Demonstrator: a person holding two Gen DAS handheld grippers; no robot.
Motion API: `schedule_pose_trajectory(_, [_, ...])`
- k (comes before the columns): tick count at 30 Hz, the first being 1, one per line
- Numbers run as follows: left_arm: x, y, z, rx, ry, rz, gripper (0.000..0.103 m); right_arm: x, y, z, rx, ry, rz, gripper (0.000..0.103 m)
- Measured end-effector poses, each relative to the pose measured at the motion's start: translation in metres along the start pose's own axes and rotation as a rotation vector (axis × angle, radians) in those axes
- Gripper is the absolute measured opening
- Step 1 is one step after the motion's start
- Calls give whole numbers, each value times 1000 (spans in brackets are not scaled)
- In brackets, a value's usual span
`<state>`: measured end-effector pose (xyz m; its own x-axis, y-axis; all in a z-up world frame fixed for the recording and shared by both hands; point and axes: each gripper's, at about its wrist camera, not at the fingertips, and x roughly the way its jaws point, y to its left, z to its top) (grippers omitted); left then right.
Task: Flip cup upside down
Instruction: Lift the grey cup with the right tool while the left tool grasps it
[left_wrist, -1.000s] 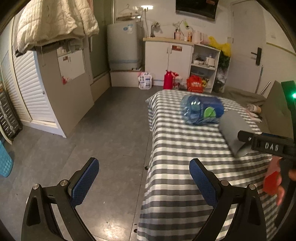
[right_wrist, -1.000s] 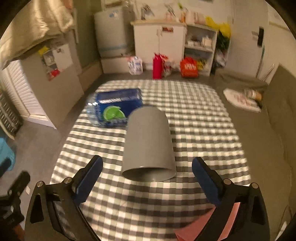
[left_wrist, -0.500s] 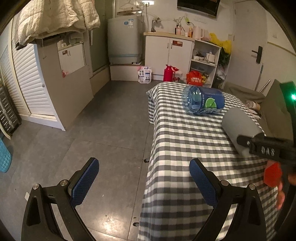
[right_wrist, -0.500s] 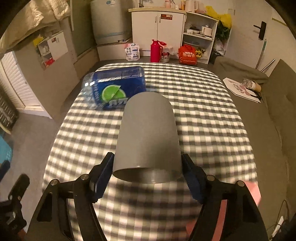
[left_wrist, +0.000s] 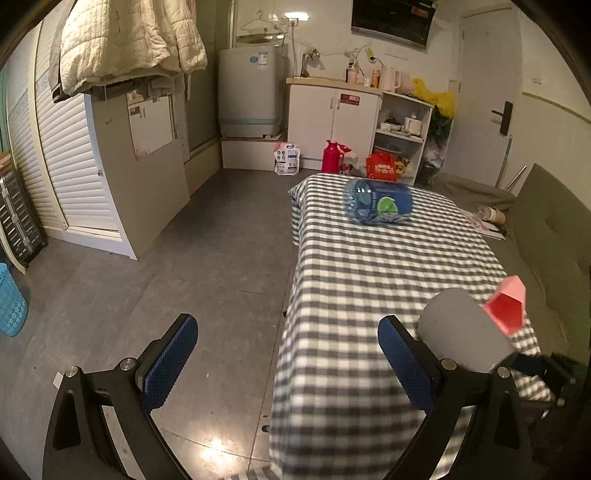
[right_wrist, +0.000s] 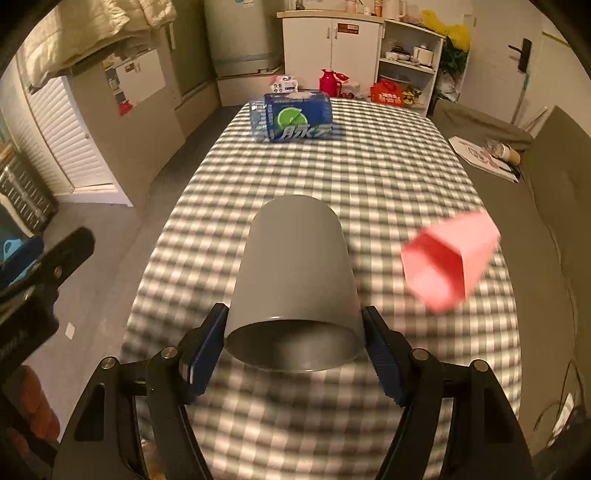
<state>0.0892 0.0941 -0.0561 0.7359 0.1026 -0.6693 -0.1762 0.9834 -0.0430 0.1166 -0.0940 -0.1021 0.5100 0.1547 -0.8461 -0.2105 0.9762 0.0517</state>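
Our right gripper (right_wrist: 293, 349) pinches the grey cup (right_wrist: 295, 280) near its rim; it looks light, stiff, slippery. Left gripper (left_wrist: 288, 354) fingers gape wide, empty.

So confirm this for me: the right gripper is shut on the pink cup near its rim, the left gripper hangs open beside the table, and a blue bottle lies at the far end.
One thing is off: the right gripper is shut on the grey cup, not the pink cup, which sits free to its right, as the right wrist view shows. The rest holds: left gripper open beside the table, blue bottle at the far end.
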Motion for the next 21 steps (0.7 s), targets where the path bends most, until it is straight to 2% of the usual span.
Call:
schedule_pose_trajectory(7, [-18, -13, -10, 14, 0, -10, 101, -9, 6, -36, 16, 33, 26, 72])
schedule_pose_trajectory(15, [-28, -22, -11, 35, -3, 2, 101, -16, -1, -43, 17, 22, 78, 73])
schedule_pose_trajectory(17, [-29, -24, -12, 36, 5, 2, 101, -30, -5, -44, 5, -26, 86, 89])
schedule_pose_trajectory(21, [-30, -30, -10, 44, 23, 15, 101, -56, -15, -46, -44, -86, 63, 91])
